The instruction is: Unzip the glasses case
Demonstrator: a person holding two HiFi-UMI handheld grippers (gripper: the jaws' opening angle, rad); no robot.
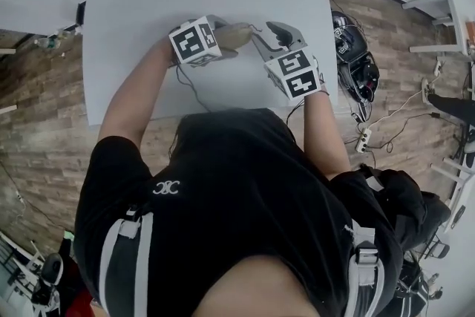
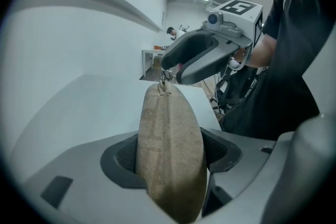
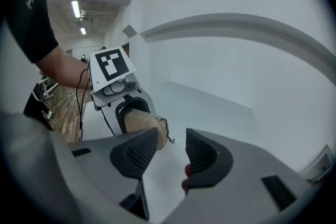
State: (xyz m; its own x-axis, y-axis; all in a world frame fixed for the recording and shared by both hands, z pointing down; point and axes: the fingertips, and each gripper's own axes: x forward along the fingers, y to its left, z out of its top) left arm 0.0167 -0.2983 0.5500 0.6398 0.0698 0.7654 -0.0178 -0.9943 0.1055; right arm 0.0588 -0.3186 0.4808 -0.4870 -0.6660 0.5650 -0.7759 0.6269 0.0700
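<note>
A tan fabric glasses case [image 1: 233, 35] is held above the white table [image 1: 141, 4] near its front edge. My left gripper [image 1: 217, 38] is shut on the case, and in the left gripper view both pads press the sides of the case [image 2: 169, 139], which stands on edge. A small zipper pull [image 2: 165, 80] sits at the case's far tip. My right gripper [image 1: 266, 32] is right at that tip. In the right gripper view its jaws [image 3: 170, 144] stand apart with nothing between them. The dangling pull [image 3: 167, 136] hangs just past the left pad.
The table's right edge is close to my right hand. Beyond it, on the wooden floor, lie black equipment [image 1: 358, 64], cables and a power strip [image 1: 364, 139]. White shelving [image 1: 438, 18] stands at the far right. A wall borders the table's far side.
</note>
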